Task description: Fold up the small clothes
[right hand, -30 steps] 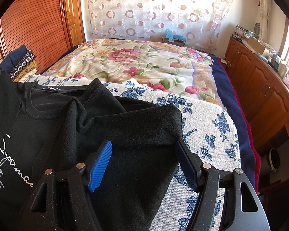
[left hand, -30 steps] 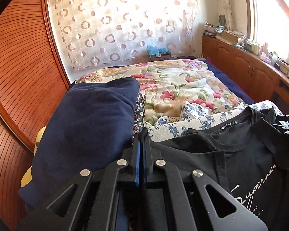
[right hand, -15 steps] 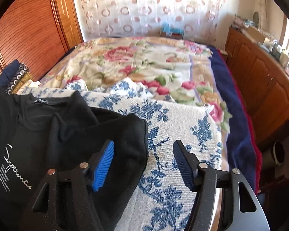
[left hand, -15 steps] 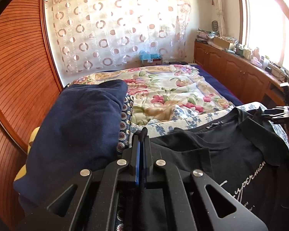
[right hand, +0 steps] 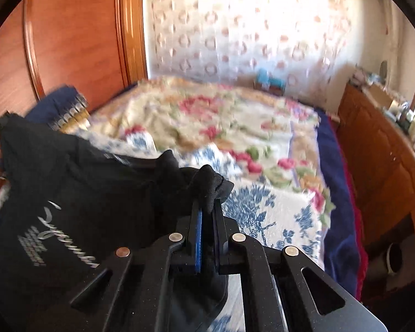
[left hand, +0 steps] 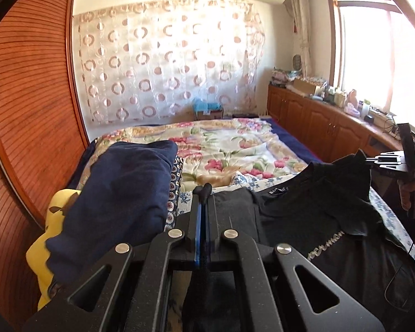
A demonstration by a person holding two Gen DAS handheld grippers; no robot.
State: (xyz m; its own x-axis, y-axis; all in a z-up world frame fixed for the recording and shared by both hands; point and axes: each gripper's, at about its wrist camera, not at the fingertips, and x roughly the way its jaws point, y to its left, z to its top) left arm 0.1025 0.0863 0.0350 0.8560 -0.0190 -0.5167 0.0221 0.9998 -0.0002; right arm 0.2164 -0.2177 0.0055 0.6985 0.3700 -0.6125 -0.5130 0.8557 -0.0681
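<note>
A black T-shirt [left hand: 312, 215] with white script print lies partly lifted over a blue-and-white floral cloth on the bed. My left gripper [left hand: 202, 193] is shut on the shirt's left edge. My right gripper [right hand: 207, 191] is shut on a bunched fold of the same black shirt [right hand: 69, 182], holding it raised off the cloth. The right gripper also shows at the far right of the left wrist view [left hand: 395, 163], held by a hand.
A stack of folded clothes with a navy garment [left hand: 119, 193] on top over a yellow one [left hand: 44, 246] sits at the left by the wooden headboard [left hand: 27, 116]. A floral quilt [left hand: 229, 146] covers the bed. Wooden cabinets [left hand: 326, 127] line the right wall.
My right gripper went from open over the shirt's right side to shut on a fold of it and lifted it. Both grippers rose; the left kept its hold.
</note>
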